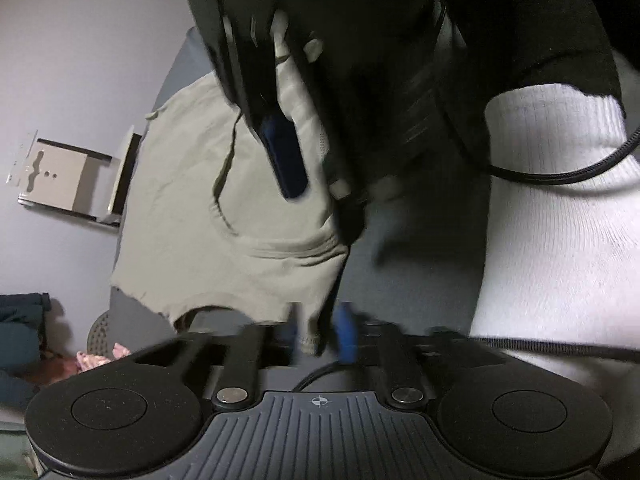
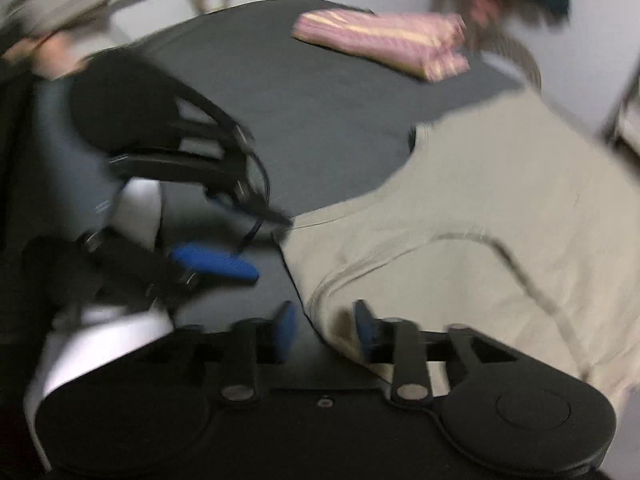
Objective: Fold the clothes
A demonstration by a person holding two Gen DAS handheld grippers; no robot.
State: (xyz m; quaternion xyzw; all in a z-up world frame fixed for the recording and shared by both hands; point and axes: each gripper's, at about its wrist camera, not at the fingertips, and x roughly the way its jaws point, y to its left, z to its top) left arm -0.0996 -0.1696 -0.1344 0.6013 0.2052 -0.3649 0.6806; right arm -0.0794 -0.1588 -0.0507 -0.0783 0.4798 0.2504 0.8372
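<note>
I have 1 garment to fold: a beige, thin cotton T-shirt lying mostly flat on the dark grey table top, spreading toward 3 o'clock in the right wrist view. It looks light and limp, so I judge it will sag and crease if lifted from 1 point; seamed edges such as the hem or shoulder should give the firmest bite. My left gripper appears clenched on a corner of the fabric between its blue pads, though blur softens this. My right gripper is released, jaws apart, straddling the shirt's near edge at 6 o'clock. A folded pink striped cloth sits well apart at 12 o'clock.
</note>
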